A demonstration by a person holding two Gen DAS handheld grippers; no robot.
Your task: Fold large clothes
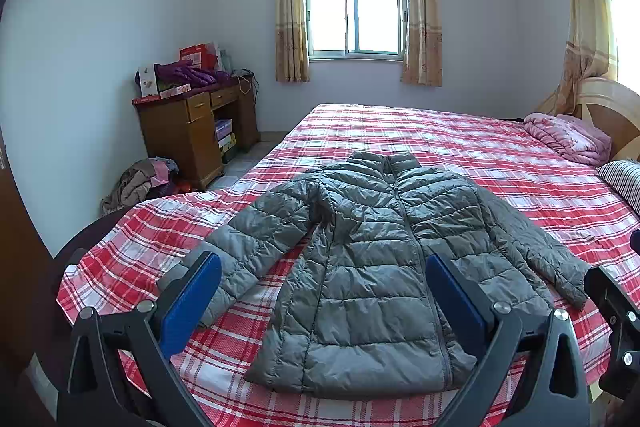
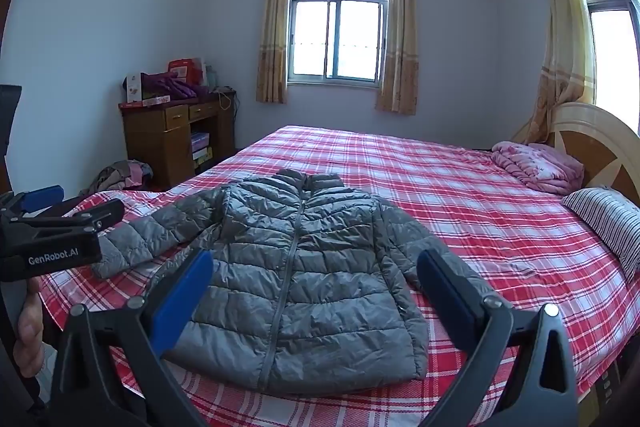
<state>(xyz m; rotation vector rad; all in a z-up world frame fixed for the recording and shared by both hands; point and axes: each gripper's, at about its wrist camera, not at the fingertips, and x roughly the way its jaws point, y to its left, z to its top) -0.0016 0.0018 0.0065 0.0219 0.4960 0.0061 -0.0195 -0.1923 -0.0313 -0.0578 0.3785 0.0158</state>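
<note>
A grey quilted puffer jacket [image 1: 372, 259] lies flat, front up and zipped, on the red plaid bed [image 1: 460, 143], sleeves spread to both sides. It also shows in the right wrist view [image 2: 296, 279]. My left gripper [image 1: 324, 267] is open and empty, held above the jacket's lower half. My right gripper [image 2: 316, 267] is open and empty, above the jacket's lower right part. The left gripper's body shows at the left edge of the right wrist view [image 2: 52, 227], held by a hand.
A pink folded quilt [image 2: 536, 167] and a striped pillow [image 2: 608, 223] lie by the wooden headboard [image 2: 592, 139]. A wooden desk [image 1: 196, 131] with clutter stands at the far left wall, with a pile of clothes [image 1: 140, 183] on the floor beside it.
</note>
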